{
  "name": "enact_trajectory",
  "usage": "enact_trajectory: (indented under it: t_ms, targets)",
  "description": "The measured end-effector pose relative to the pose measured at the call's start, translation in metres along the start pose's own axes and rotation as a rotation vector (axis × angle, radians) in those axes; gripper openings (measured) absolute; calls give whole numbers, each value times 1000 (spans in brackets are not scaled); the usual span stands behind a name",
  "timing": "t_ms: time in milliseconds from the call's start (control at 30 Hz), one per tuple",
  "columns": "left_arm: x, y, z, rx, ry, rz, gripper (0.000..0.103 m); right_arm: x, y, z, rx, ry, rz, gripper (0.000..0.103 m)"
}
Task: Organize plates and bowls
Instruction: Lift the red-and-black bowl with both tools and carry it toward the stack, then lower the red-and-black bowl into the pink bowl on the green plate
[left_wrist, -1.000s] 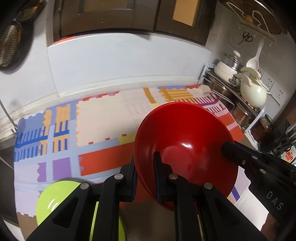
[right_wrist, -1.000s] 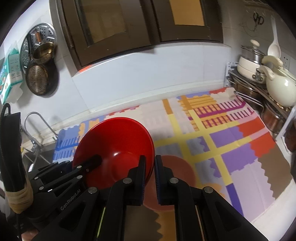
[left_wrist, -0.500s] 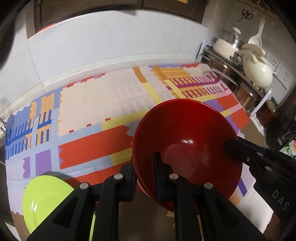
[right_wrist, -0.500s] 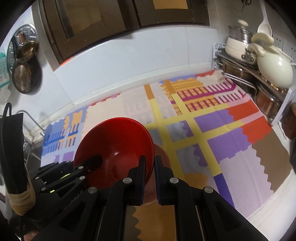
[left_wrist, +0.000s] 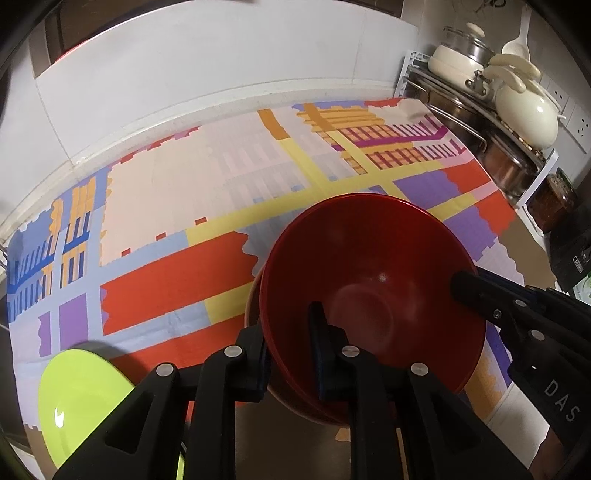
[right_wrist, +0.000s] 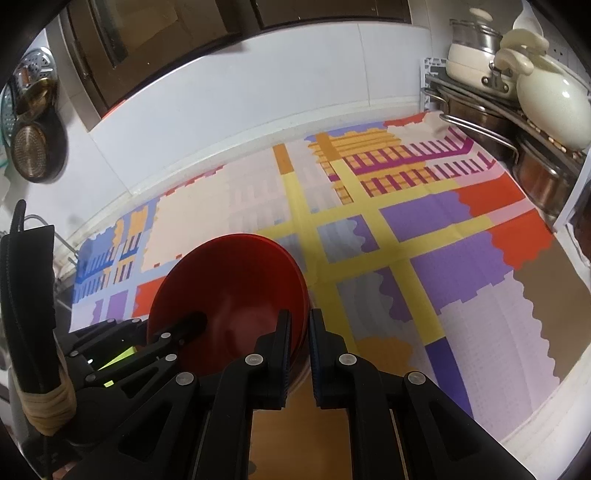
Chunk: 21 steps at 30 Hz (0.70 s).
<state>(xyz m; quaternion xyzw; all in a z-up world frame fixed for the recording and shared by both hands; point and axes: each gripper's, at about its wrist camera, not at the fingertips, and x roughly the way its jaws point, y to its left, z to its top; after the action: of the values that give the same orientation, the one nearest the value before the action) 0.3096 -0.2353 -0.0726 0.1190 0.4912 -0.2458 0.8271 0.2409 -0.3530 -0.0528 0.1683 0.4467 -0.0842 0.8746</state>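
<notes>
Both grippers have come down with the glossy red plastic bowl (left_wrist: 373, 280); it now sits low over the cloth, nested in a second red bowl (left_wrist: 295, 398) whose rim shows underneath. Left gripper (left_wrist: 290, 354) straddles the near rim, jaws opening, pads slack on it. Right gripper (right_wrist: 297, 349) pinches the opposite rim, jaws pressed tight. Both point steeply down. Open cloth lies behind and right of the bowl; lime-green round plate (left_wrist: 81, 398) sits at the near left edge. Patchwork multicoloured tablecloth (right_wrist: 461, 258) covers the counter, white tiled wall (left_wrist: 207, 70) behind, metal pot rack (right_wrist: 491, 122) with cream cookware at far right.
</notes>
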Motion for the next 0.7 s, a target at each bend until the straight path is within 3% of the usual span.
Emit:
enact_trajectory:
  t_ms: [333, 633, 667, 700]
  targets:
    - [6, -3, -2, 24, 7, 25, 26, 12, -4, -6, -8, 34, 16, 11]
    - [4, -6, -2, 34, 7, -12, 43, 17, -4, -8, -7, 47, 19, 12]
    - [4, -6, -1, 32, 11, -18, 45, 17, -4, -8, -8, 47, 13, 13]
    - [4, -6, -1, 30, 14, -23, 48, 17, -4, -9, -10, 47, 6, 20]
